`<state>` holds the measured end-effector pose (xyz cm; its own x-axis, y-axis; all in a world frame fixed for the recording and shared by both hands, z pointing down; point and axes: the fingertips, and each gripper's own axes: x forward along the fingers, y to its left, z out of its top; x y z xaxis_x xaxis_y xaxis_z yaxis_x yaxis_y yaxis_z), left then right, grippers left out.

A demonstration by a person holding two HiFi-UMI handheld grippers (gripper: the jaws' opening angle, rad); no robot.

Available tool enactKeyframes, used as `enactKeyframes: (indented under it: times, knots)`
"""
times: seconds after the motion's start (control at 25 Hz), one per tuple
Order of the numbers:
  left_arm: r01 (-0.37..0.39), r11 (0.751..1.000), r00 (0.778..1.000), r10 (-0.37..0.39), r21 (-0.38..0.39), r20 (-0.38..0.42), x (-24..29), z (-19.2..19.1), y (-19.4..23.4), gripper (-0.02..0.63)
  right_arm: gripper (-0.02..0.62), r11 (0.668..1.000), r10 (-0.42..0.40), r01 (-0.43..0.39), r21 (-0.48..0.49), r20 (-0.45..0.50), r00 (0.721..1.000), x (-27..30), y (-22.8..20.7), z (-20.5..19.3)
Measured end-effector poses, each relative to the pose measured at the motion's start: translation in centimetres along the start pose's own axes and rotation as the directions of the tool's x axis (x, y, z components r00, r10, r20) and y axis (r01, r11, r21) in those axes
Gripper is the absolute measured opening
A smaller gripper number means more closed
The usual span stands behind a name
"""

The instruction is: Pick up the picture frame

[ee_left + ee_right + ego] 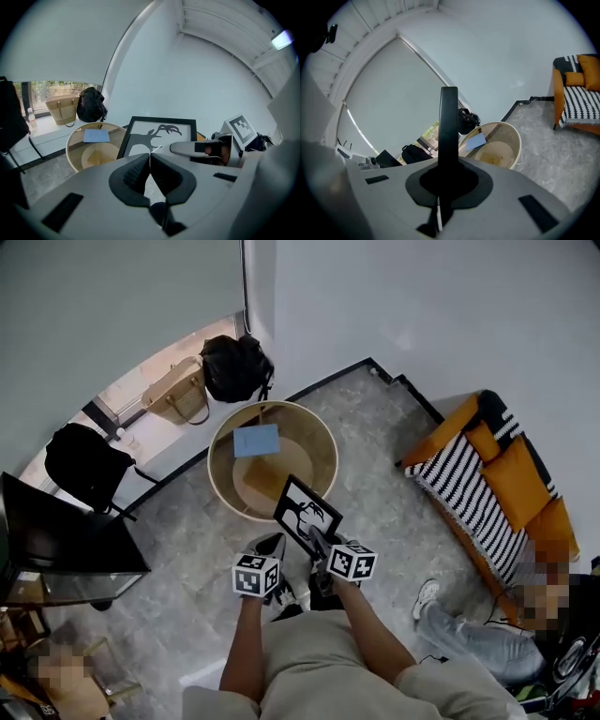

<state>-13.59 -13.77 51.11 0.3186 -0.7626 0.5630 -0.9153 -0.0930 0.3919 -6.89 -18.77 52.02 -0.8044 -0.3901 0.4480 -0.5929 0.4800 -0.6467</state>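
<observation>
The picture frame [307,515] is black-edged with a black antler silhouette on white, and it hangs in the air above the grey floor. My right gripper [315,540] is shut on its lower edge. In the right gripper view the frame [449,117] stands edge-on between the jaws of the right gripper [448,176]. My left gripper [275,541] floats just left of the frame, apart from it, jaws shut with nothing in them. From the left gripper [150,158] I see the frame's face [161,133] and the right gripper [187,148] clamped at its right side.
A round beige tub [221,442] with a blue pad [256,440] stands just beyond the frame. A black bag [234,367] and a tan tote [178,390] sit by the window. An orange sofa [525,479] lines the right, with a seated person's leg [469,638] near it.
</observation>
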Motion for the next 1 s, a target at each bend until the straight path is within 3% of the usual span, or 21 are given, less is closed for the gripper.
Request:
enactKeyframes:
  times: [0.16, 1.0]
  knots:
    - [-0.026, 0.998, 1.000, 0.026, 0.057, -0.003, -1.9, 0.3, 1.1, 0.021, 0.040, 0.997, 0.023, -0.023, 0.075, 0.003, 1.000, 0.5, 0.8, -0.8]
    - [-0.047, 0.997, 0.999, 0.046, 0.055, 0.009, -3.2, -0.1, 3.0, 0.021, 0.040, 0.999, 0.051, -0.051, -0.006, -0.006, 0.999, 0.8, 3.3, 0.2]
